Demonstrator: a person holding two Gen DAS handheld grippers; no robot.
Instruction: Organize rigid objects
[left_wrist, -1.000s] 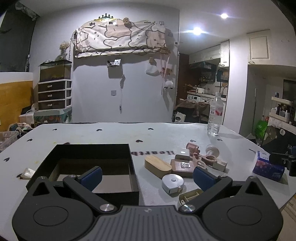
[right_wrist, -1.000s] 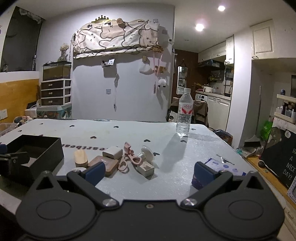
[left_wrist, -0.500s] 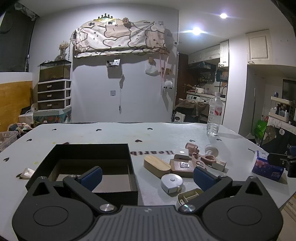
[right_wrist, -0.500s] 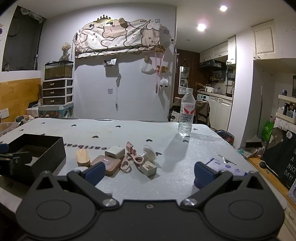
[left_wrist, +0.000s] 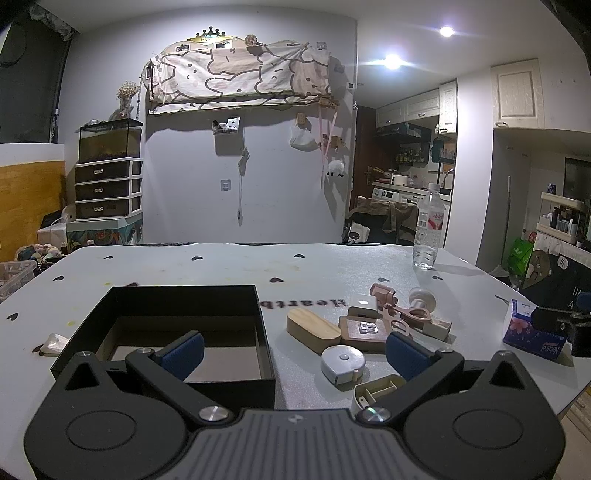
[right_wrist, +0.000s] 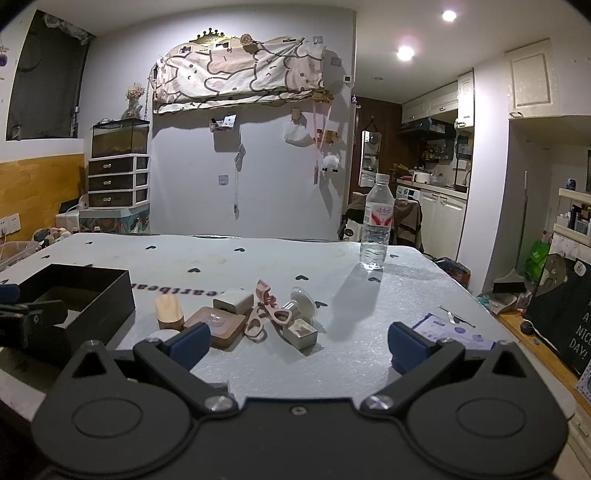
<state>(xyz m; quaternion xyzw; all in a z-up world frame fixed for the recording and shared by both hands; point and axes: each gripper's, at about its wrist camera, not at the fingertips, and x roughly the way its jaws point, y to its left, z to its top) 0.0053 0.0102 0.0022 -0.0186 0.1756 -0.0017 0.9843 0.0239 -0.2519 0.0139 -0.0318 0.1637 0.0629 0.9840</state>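
Observation:
An open black box (left_wrist: 177, 306) (right_wrist: 92, 291) sits on the table at the left. To its right lies a cluster: an oval wooden case (left_wrist: 312, 330) (right_wrist: 169, 312), a brown square box (left_wrist: 364, 332) (right_wrist: 218, 326), a white tape measure (left_wrist: 342, 363), a white charger (left_wrist: 364, 304) (right_wrist: 233, 300), a pink eyelash curler (left_wrist: 406, 314) (right_wrist: 267, 308) and a small beige case (left_wrist: 376, 391). My left gripper (left_wrist: 291, 354) hangs open over the box's near right corner. My right gripper (right_wrist: 297, 343) is open above bare table, right of the cluster. Neither holds anything.
A clear water bottle (left_wrist: 428, 229) (right_wrist: 376, 221) stands far right on the table. A blue tissue pack (left_wrist: 532, 330) (right_wrist: 443, 334) lies near the right edge. A small white shell-like piece (left_wrist: 53, 341) lies left of the box. A black sign (right_wrist: 565, 317) stands beyond the table's right side.
Both views have shifted only slightly; the right gripper's view has drifted a little toward the cluster. No object on the table has moved and both grippers stay open.

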